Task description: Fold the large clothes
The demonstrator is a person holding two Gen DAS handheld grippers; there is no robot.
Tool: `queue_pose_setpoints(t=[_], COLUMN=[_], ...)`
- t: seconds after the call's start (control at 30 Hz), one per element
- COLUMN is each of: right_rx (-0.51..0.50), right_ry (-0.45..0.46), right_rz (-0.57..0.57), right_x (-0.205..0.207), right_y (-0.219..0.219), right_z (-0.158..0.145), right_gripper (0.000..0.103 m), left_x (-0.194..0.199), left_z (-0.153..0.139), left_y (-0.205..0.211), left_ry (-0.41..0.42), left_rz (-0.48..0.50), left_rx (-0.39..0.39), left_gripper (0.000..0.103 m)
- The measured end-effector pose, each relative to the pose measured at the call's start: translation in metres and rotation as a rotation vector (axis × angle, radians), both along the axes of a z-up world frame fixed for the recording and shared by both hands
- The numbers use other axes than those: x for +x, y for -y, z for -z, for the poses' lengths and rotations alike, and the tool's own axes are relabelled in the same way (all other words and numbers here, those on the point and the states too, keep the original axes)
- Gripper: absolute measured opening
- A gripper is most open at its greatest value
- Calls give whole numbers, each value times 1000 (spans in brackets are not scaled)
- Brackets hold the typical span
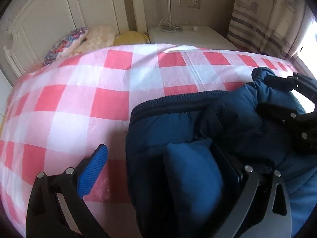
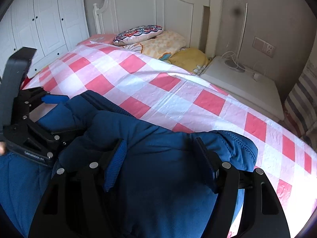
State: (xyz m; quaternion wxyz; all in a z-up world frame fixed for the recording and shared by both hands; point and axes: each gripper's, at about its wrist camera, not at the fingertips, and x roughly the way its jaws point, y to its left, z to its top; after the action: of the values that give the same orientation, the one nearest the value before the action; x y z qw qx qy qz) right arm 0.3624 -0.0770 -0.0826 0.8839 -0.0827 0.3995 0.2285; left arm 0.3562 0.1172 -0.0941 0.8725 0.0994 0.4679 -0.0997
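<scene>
I am looking down both grippers at a blue padded jacket [image 2: 162, 154] bunched at the near edge of a bed covered with a pink, red and white checked sheet [image 2: 178, 99]; the jacket's dark ribbed hem [image 1: 178, 101] runs across the sheet in the left wrist view, and its stitched edge curls over at the right in the right wrist view.

My right gripper [image 2: 160, 162] has its jaws about half apart with a thick fold of the jacket bulging up between them; both pads sit against the padding on either side, so I read this as a grip on the jacket.

My left gripper [image 1: 164, 170] stands wide; its blue-padded left finger [image 1: 93, 170] is out over bare sheet, touching no cloth, while the other finger is sunk beside a puffed fold of the jacket and mostly hidden; I see nothing pinched between the two.

Each gripper shows in the other's camera, both low over the jacket and near each other.

At the head of the bed lie a patterned cushion [image 2: 138, 33], a pale floral blanket [image 2: 160, 43] and a yellow pillow [image 2: 190, 59], against a white headboard [image 2: 148, 6]; a white bedside table [image 2: 243, 87] stands just beside the bed with a lamp base and cables on it; white wardrobe doors [image 2: 45, 19] fill the far left.
</scene>
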Motion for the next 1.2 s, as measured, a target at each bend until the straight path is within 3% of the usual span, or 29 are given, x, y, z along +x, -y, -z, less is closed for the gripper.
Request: queue_pose_setpoints(t=[0.1,0.23,0.33,0.47,0.53,0.6,0.7,0.8,0.87,0.93,0.97,1.07,1.2], right_rx=[-40,22,-143,-61,-52,-9,108,95,69,7,-29,41,-75], right_ry=[-23,40,-9,-43,-33,-21,29,81,97,81,55,49,71], right_rz=[6,11,14,-22,-31,-36,-90,-165,-251,-312,-317,-274,-256], right_x=[0,-11,-5,-5,-17,-34,-73,-115,-145,-160,-161,-158,-168], right_y=[-4,-12,-29,-15,-10,-3,9,3,-5,-17,-24,-27,-42], right_z=[-13,-37,-8,-7,-17,-33,-62,-76,-73,-54,-37,-19,-31], right_gripper=[68,68,69,70,70,71,73,74,78,81,83,89,87], left_x=[-4,-7,-8,-12,-22,-43,-84,-136,-161,-169,-171,-167,-172], left_z=[2,5,5,-1,-18,-45,-78,-92,-80,-57,-44,-14,-8], left_y=[-5,-12,-13,-18,-24,-35,-45,-38,-33,-31,-34,-50,-52], left_ry=[4,14,26,38,49,112,188,205,162,118,103,40,50], left_rz=[-9,-33,-44,-50,-79,-86,-29,121,177,170,147,51,-4], left_rx=[-46,-116,-128,-137,-103,-120,-152,-147,-128,-108,-134,-306,-350], left_gripper=[101,101,101,101,100,96,89,89,91,91,91,93,94])
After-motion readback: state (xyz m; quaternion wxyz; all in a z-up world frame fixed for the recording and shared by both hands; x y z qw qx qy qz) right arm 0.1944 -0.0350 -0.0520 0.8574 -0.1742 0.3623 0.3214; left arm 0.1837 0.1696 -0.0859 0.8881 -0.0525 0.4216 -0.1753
